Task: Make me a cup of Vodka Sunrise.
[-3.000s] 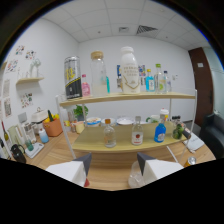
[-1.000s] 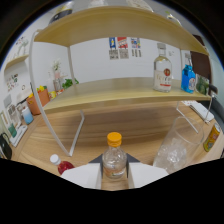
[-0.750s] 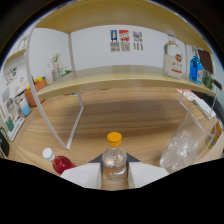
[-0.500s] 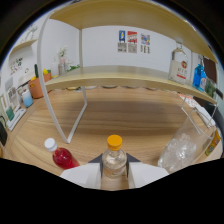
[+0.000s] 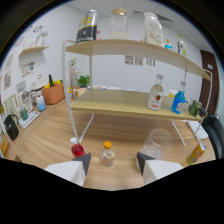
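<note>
On the wooden table (image 5: 60, 137) ahead of me, going left to right: a small bottle of red liquid (image 5: 76, 148) just past my left finger; a little clear bottle with an orange cap (image 5: 107, 153) standing between my fingers with a gap on both sides, so my gripper (image 5: 113, 162) is open and pressing on nothing; a clear plastic cup (image 5: 156, 144) just beyond my right finger; a yellow can (image 5: 195, 154) further right; behind them a two-tier shelf (image 5: 130, 102) carrying bottles.

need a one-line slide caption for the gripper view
Open gripper facing an orange-capped bottle just ahead of its fingers, red-liquid bottle and clear glass either side, on the wooden table.
</note>
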The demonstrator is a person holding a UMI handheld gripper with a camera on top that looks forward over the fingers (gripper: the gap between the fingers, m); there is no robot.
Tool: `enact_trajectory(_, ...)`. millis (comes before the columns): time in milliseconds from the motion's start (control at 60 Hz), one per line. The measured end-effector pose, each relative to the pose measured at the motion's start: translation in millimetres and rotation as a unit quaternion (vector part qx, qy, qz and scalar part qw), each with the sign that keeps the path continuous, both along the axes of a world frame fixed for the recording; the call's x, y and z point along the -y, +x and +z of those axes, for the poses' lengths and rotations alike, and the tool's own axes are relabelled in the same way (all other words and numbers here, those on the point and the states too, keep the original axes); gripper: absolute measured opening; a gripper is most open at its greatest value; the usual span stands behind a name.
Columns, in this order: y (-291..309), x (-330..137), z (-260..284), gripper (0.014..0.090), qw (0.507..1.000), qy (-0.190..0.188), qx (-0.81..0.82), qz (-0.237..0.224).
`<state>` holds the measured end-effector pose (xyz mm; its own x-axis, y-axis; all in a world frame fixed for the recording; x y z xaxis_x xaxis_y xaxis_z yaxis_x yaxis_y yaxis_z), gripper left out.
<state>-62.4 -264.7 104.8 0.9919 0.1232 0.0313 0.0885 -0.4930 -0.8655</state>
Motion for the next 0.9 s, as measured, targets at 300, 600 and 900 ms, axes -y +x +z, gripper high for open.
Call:
enact_trajectory(300, 80.2, 64.1, 38.9, 0.0862, 0.998, 0.012, -0.019, -0.059)
enact_trajectory(600, 131.3, 40.5, 141.4, 0.0857, 0.992, 0.086, -0.038, -0.083)
enact_trajectory(900, 163.0, -65.8, 266.1, 0.0854, 0.98, 0.182, -0.042, -0.072)
